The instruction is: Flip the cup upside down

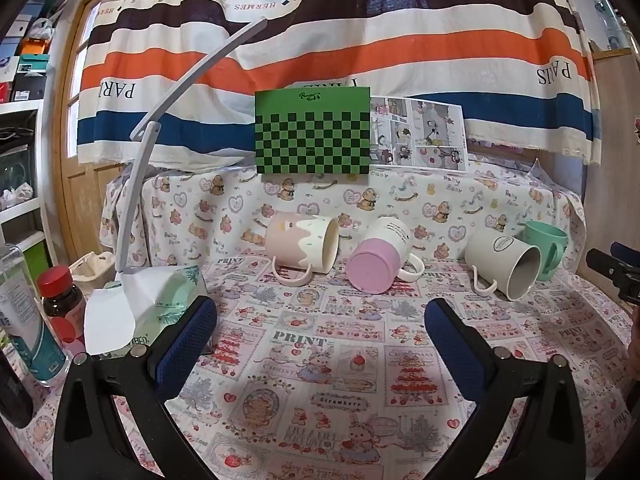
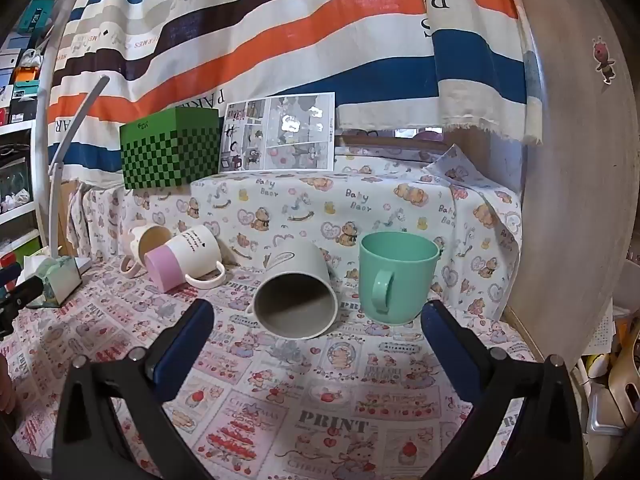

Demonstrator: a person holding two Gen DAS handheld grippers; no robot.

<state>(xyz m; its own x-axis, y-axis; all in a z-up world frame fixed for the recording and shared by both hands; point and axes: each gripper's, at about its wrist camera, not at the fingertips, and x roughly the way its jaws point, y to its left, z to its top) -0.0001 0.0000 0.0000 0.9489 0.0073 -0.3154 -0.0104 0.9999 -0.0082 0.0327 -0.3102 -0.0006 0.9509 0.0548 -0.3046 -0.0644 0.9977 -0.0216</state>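
Several cups sit on the printed tablecloth. A pink-and-cream cup (image 1: 302,245) lies on its side at the left, a pink-and-white cup (image 1: 378,258) beside it, a white cup (image 1: 502,260) right of that, all tipped over. A green cup (image 1: 546,246) stands upright at the far right. In the right wrist view the white cup (image 2: 296,290) lies mouth toward me and the green cup (image 2: 394,276) stands upright with its handle facing me. My left gripper (image 1: 320,322) is open and empty, in front of the cups. My right gripper (image 2: 318,324) is open and empty, just before the white and green cups.
A green checkered box (image 1: 312,130) and a comic sheet (image 1: 420,134) stand on the raised ledge behind. A desk lamp (image 1: 136,184), a tissue pack (image 1: 168,304) and bottles (image 1: 60,300) crowd the left. A wooden panel (image 2: 576,200) bounds the right side.
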